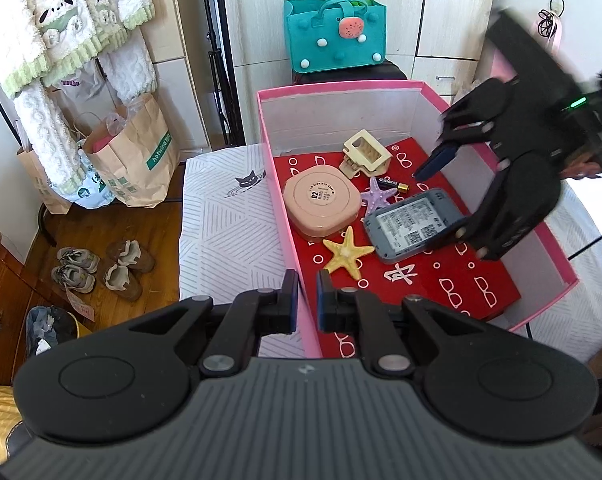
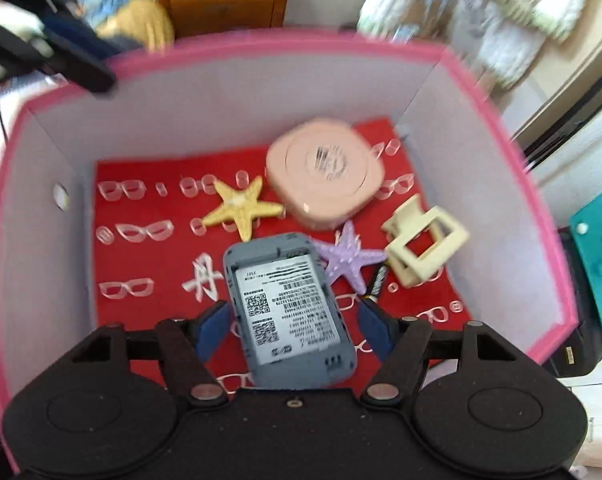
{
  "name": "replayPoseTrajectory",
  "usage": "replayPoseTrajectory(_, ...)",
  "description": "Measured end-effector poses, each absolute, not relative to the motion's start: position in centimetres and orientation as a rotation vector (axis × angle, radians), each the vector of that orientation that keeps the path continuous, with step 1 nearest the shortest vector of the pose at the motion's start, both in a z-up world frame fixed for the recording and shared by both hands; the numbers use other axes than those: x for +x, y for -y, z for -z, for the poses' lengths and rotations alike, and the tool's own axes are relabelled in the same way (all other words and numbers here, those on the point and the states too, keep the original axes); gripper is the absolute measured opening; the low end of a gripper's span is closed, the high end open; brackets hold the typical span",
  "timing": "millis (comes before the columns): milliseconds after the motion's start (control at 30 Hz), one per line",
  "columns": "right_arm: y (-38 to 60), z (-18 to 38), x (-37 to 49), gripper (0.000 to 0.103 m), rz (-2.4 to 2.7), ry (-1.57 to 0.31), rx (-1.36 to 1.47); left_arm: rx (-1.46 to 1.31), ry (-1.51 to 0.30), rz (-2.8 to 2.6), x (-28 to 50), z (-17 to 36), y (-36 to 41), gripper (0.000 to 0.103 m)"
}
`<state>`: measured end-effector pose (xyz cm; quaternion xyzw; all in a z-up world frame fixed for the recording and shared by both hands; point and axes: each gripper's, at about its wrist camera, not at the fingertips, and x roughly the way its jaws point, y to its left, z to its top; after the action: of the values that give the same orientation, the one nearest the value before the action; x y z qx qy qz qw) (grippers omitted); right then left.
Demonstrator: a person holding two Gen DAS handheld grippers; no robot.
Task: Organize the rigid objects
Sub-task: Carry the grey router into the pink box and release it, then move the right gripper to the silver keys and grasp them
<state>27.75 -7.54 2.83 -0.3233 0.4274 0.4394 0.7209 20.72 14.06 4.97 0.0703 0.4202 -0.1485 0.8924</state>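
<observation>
A pink box (image 1: 341,88) with a red patterned floor holds a pink compact case (image 1: 322,204), a yellow starfish (image 1: 347,256), a purple starfish (image 1: 377,195), a cream hair claw (image 1: 366,153), a battery (image 1: 395,184) and a grey device (image 1: 415,226) with a label. My left gripper (image 1: 305,300) straddles the box's near left wall, jaws nearly closed with the pink wall between them. My right gripper (image 2: 293,322) is open above the grey device (image 2: 287,308), which lies between its fingers on the box floor. The compact (image 2: 325,172), yellow starfish (image 2: 243,208), purple starfish (image 2: 349,258), claw (image 2: 423,246) and battery (image 2: 377,282) lie beyond it.
The box stands on a white patterned cloth (image 1: 221,232). A teal felt bag (image 1: 335,36) sits behind the box. Paper bags (image 1: 137,152), shoes (image 1: 101,268) and hanging towels (image 1: 61,20) are at the left on the wooden floor.
</observation>
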Motion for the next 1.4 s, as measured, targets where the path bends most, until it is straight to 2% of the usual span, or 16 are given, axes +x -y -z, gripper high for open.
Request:
replayPoseTrajectory(167, 12.5, -7.4, 24.9, 0.075, -0.922, -0.785, -0.500, 0.144, -0.871, 0.320, 20.7, -4.9, -14.3, 0.008)
replayPoseTrajectory(300, 17.1, -8.5, 22.4, 0.076, -0.827, -0.658, -0.347, 0.149, -0.867, 0.325, 20.8, -4.8, -14.3, 0.008)
replayPoseTrajectory(500, 21.3, -5.7, 20.3, 0.076, -0.653, -0.643, -0.281, 0.150, -0.867, 0.326, 20.8, -4.7, -14.2, 0.008)
replayPoseTrajectory(667, 23.5, -2.2, 18.9, 0.074, -0.608, -0.732, -0.198, 0.149, -0.866, 0.323, 20.8, -4.7, -14.2, 0.008)
replayPoseTrajectory(733, 23.7, -0.8, 18.6, 0.064, -0.591, -0.749, -0.174, 0.146, -0.866, 0.322, 20.8, -4.7, -14.2, 0.008)
replayPoseTrajectory(800, 23.8, 0.9, 18.7, 0.060, -0.576, -0.770, -0.136, 0.146, -0.867, 0.322, 20.9, -4.7, -14.2, 0.008)
replayPoseTrajectory(900, 23.2, 2.7, 18.6, 0.046, -0.564, -0.784, -0.138, 0.150, -0.868, 0.321, 20.9, -4.7, -14.2, 0.008)
replayPoseTrajectory(1167, 21.3, 4.1, 19.3, 0.044, -0.556, -0.802, -0.257, 0.156, -0.872, 0.319, 20.9, -4.6, -14.3, 0.008)
replayPoseTrajectory(1300, 21.4, 4.2, 20.3, 0.040, -0.553, -0.842, -0.198, 0.156, -0.872, 0.318, 21.0, -4.6, -14.3, 0.009)
replayPoseTrajectory(1333, 21.5, 4.2, 20.4, 0.031, -0.549, -0.845, -0.189, 0.157, -0.872, 0.318, 20.9, -4.6, -14.2, 0.008)
replayPoseTrajectory(1400, 21.6, 4.2, 20.4, 0.028, -0.539, -0.851, -0.170, 0.158, -0.872, 0.318, 20.9, -4.6, -14.3, 0.008)
